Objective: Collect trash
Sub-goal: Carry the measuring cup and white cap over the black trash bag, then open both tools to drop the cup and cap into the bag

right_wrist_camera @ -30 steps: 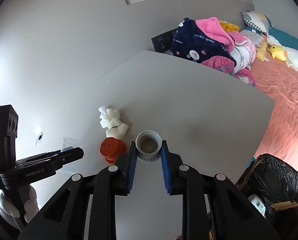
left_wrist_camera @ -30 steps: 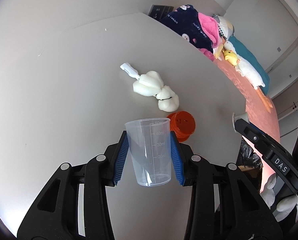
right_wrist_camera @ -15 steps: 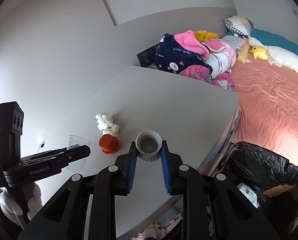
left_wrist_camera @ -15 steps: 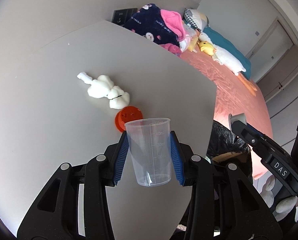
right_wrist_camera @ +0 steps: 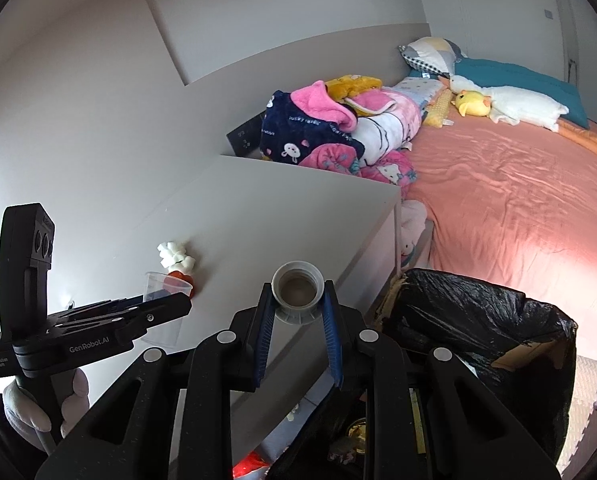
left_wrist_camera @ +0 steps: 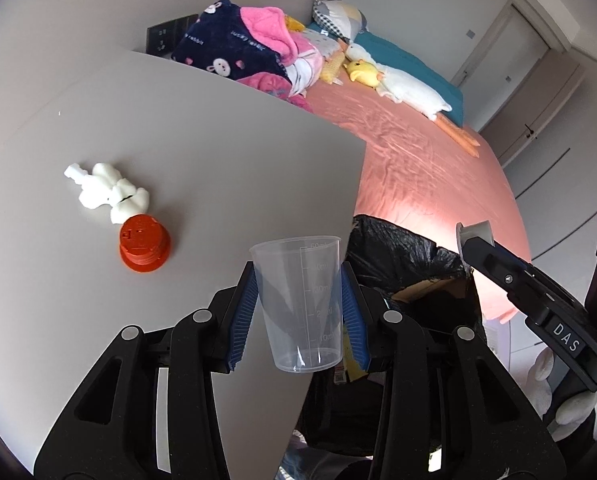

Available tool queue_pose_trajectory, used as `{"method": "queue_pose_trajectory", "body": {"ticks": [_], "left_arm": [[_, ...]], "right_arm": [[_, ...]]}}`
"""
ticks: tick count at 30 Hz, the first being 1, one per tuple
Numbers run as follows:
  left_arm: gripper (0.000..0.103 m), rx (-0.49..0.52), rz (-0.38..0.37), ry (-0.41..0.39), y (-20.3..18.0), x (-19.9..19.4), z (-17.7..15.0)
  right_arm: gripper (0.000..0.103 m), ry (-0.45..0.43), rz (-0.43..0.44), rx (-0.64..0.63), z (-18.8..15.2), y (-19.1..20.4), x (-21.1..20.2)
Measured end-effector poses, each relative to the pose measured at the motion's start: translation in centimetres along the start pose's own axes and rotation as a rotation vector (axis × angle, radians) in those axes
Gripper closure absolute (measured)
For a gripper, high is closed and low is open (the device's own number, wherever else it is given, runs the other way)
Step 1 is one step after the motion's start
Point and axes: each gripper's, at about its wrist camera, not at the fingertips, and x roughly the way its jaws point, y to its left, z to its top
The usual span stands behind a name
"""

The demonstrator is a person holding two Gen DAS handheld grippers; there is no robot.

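We have a clear plastic measuring cup pinched upright between the blue pads of our left gripper, lifted off the table near its edge. In our right gripper sits a small grey cap, open side toward the camera, squeezed between the two pads at their tips. Just beyond the table edge stands a bin lined with a black bag, with a torn strip of cardboard showing at its rim; the grey cap hangs near that rim. On the table top lie an orange cap and, touching it on the far side, a lumpy white piece of foam. Behind the table we see a pile of folded blankets on a bed with a pink sheet; white-gloved fingers grip the left handle
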Motion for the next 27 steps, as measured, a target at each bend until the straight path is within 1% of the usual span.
{"method": "queue_pose_trajectory", "body": {"ticks": [17, 27], "left_arm": [[0.063, 0.11, -0.079, 0.039, -5.7, 2.4, 0.8], [0.062, 0.179, -0.135, 0.066, -8.9, 3.7, 0.7]], "right_arm": [[0.078, -0.053, -0.086, 0.085, -0.9, -5.0, -3.9], [0.078, -0.086, -0.142, 0.138, -1.7, -7.7, -6.2]]}}
